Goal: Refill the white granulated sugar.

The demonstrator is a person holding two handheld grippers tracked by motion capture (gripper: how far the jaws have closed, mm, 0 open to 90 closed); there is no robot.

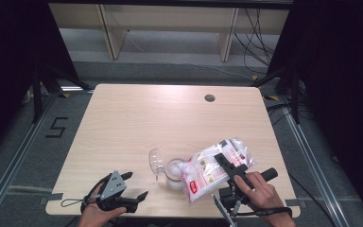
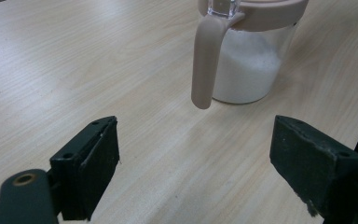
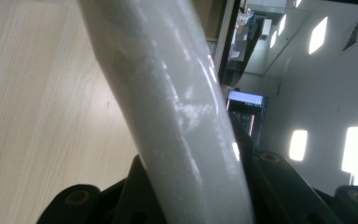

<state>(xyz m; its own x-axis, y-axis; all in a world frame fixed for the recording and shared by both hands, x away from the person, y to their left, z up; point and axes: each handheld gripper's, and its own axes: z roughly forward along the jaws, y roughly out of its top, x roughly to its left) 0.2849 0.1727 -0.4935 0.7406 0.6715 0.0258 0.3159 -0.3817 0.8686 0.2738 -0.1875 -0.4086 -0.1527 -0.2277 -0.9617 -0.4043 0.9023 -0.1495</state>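
— So, where's your jar (image 1: 174, 169)?
— Near the table's (image 1: 137, 118) front edge; your right gripper (image 1: 230, 170) is clamped on the bag (image 1: 212, 168) at its 3 o'clock, mouth over it.
— Left gripper (image 1: 131, 185)?
— Jaws apart at 8 o'clock, open tabletop beyond. Its view shows white grains inside.

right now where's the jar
In the high view the jar stands near the table's front edge, just left of the bag held by the right gripper.

Left gripper (image 1: 137, 185) rests low at the near left table edge, jaws spread wide, held by the left hand (image 1: 94, 213). Right gripper (image 1: 219, 160) is angled up-left, jaws clamped, gripped by the right hand (image 1: 260, 191)
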